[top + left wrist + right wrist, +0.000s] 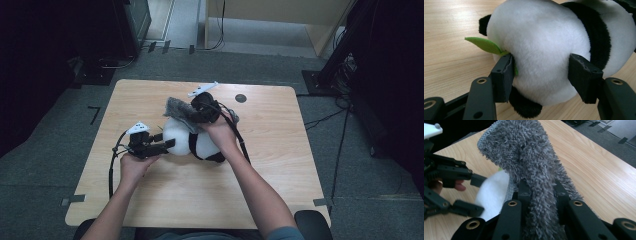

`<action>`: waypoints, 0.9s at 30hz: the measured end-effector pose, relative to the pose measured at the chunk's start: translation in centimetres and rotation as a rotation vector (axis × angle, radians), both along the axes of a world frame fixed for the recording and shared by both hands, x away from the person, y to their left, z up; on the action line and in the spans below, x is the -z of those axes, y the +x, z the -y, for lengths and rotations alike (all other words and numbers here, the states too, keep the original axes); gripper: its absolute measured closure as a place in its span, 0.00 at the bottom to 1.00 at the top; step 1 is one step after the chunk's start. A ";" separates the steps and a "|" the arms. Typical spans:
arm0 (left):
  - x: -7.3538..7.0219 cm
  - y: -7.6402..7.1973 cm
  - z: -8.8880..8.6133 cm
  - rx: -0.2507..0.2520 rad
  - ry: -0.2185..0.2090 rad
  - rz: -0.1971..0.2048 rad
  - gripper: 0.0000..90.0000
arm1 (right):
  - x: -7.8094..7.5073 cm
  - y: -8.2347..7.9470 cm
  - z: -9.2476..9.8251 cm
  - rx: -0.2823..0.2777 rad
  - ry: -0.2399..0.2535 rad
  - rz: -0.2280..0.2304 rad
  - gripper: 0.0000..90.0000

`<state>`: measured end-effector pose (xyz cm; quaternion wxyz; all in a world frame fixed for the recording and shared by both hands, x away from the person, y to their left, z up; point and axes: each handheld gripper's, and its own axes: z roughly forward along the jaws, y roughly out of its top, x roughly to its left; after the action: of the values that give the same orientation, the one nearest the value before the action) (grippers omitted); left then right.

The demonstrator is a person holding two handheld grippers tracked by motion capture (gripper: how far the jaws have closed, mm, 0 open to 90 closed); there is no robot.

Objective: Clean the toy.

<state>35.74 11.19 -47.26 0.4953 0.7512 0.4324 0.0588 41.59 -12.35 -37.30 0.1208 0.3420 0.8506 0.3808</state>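
Left tongs (162, 142): at the near-left end of the toy panda (192, 142), jaws part-way apart and straddling its white head; in the left gripper view the pads (503, 75) sit against the fur on either side, beside a green felt leaf (484, 45), though no real squeeze shows. Right tongs (192, 117): clamped on a shaggy grey cloth (529, 165), held bunched above the panda's far side.

Panda: lying on the wooden table (280, 165) near its middle, long axis running left to right, head toward the left tongs, black-banded body toward the right hand (220, 132). Cloth: just above and behind the panda, touching or nearly touching the top of the white fur.

Likely next: cloth drawn along the panda's length, left tongs steadying the head end; right hand plainly the nearer to the body.
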 end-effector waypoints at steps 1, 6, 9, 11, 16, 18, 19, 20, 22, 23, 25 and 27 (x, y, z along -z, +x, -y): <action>0.0 0.0 0.0 0.000 0.000 0.001 0.44 | 0.1 0.2 -0.5 -0.007 0.001 0.000 0.83; -0.1 -0.1 0.1 -0.001 0.007 0.011 0.47 | 0.5 0.5 -2.5 -0.033 -0.014 -0.017 0.83; -0.2 -0.1 0.2 -0.008 0.009 0.003 0.49 | 0.9 0.8 -3.2 -0.034 -0.036 -0.029 0.83; -0.2 -0.2 0.2 -0.008 0.014 0.006 0.49 | 1.2 0.9 -3.6 -0.037 -0.058 -0.034 0.83; -0.1 -0.1 0.1 -0.003 0.011 0.008 0.48 | 1.5 0.7 -3.1 -0.039 -0.074 -0.028 0.83; -0.1 -0.1 0.1 -0.002 0.007 0.007 0.48 | 1.3 0.5 -2.6 -0.035 -0.080 -0.023 0.83; -0.1 -0.1 0.1 -0.003 0.005 0.008 0.48 | 1.2 0.4 -2.3 -0.031 -0.079 -0.025 0.83; -0.1 -0.1 0.1 -0.002 0.008 0.007 0.48 | 1.1 0.4 -1.9 -0.025 -0.078 -0.020 0.83; -0.1 -0.1 0.1 -0.002 0.009 0.007 0.48 | 0.8 0.3 -1.0 -0.015 -0.068 -0.012 0.83; -0.1 -0.1 0.1 -0.002 0.009 0.007 0.48 | 0.6 0.1 -0.4 -0.005 -0.066 -0.009 0.83; -0.1 -0.1 0.1 -0.002 0.006 0.009 0.47 | 0.4 -0.2 0.5 0.005 -0.066 -0.010 0.83; -0.1 -0.1 0.1 0.000 0.005 0.007 0.47 | 0.3 -0.4 1.3 0.013 -0.076 -0.008 0.83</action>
<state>35.60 11.12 -47.19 0.4951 0.7521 0.4304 0.0625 41.16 -13.64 -37.57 0.1326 0.3442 0.8627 0.3461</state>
